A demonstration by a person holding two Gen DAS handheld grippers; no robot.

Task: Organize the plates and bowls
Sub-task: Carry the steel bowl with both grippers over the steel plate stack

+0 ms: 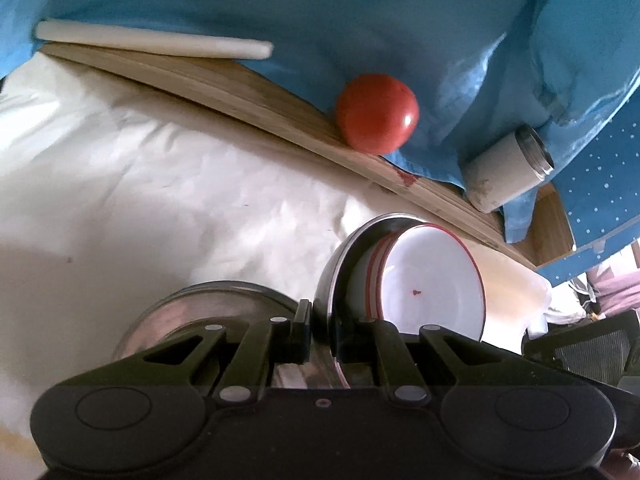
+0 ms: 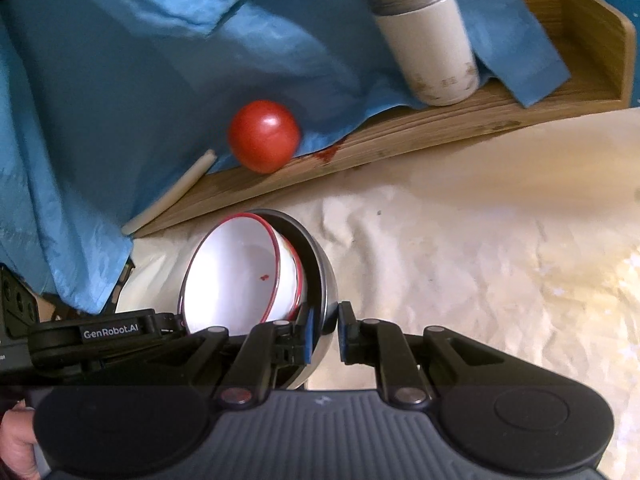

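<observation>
both hand-held grippers (image 1: 322,328) (image 2: 326,334) pinch steel bowl (image 2: 320,280) rim.

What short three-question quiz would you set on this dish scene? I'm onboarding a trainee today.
1. True or false: the white bowl sits nested inside the steel bowl.
2. What is the right gripper clamped on? A) the steel bowl's rim B) the tomato C) the flask
3. What colour is the stripe around the white bowl's rim?

Key: 1 true; 2 A; 3 red.
</observation>
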